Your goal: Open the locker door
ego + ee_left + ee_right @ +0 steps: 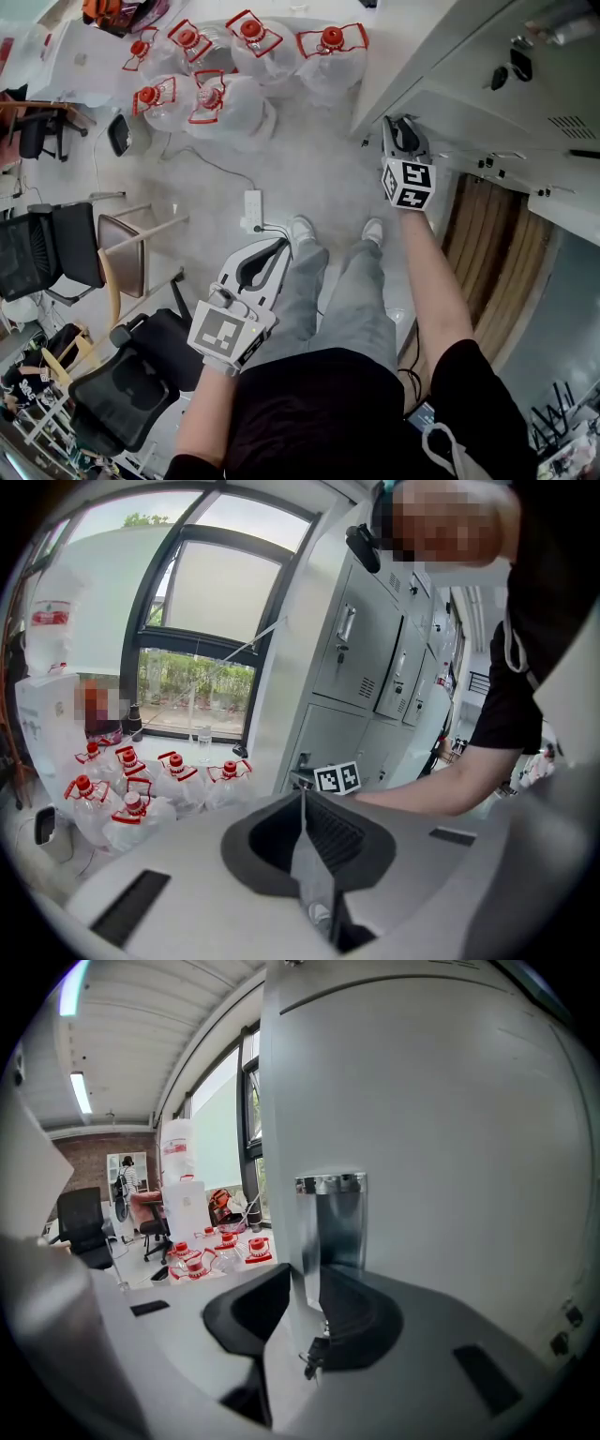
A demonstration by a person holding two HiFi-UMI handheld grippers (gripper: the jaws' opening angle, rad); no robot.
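At the locker door, the right gripper is clamping its edge. Water jugs are crowding the floor nearby, and the left gripper is hovering closed.

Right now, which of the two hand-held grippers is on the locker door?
The right hand-held gripper: its jaws clamp the edge of the locker door. The left hand-held gripper hangs clear of it, jaws together, empty.

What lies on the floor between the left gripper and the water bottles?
A white power strip lies there on the grey floor; the head view shows it.
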